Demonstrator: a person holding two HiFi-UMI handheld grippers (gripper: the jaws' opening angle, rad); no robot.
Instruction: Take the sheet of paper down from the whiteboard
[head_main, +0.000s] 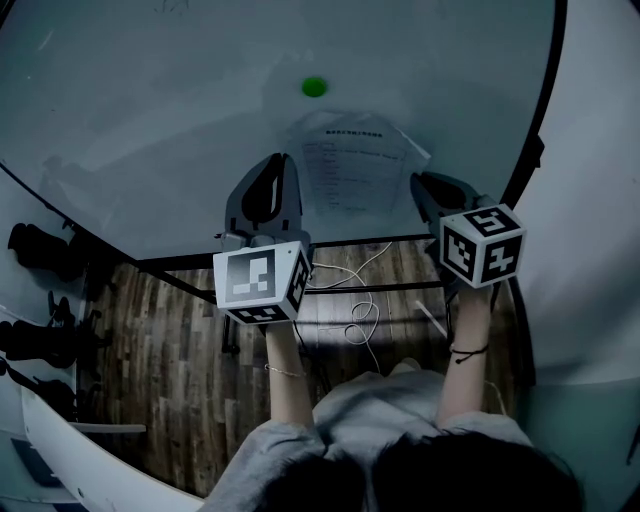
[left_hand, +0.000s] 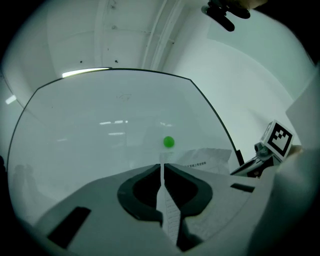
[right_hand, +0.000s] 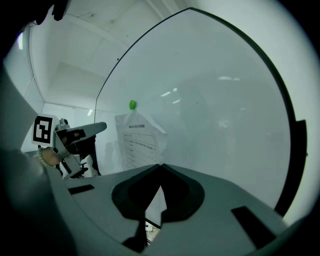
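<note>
You face the whiteboard (head_main: 150, 120), upright in its black frame; it carries the sheet of paper (head_main: 350, 165), printed side out, upper right corner creased; a green magnet (head_main: 314, 87) sits on the board just above the sheet's top edge; below you, the wood-plank floor (head_main: 170, 340) bears a looping white cable (head_main: 362, 318).

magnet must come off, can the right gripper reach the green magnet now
Probably not: nothing blocks the green magnet, but the right gripper is shut on the sheet of paper below it.
</note>
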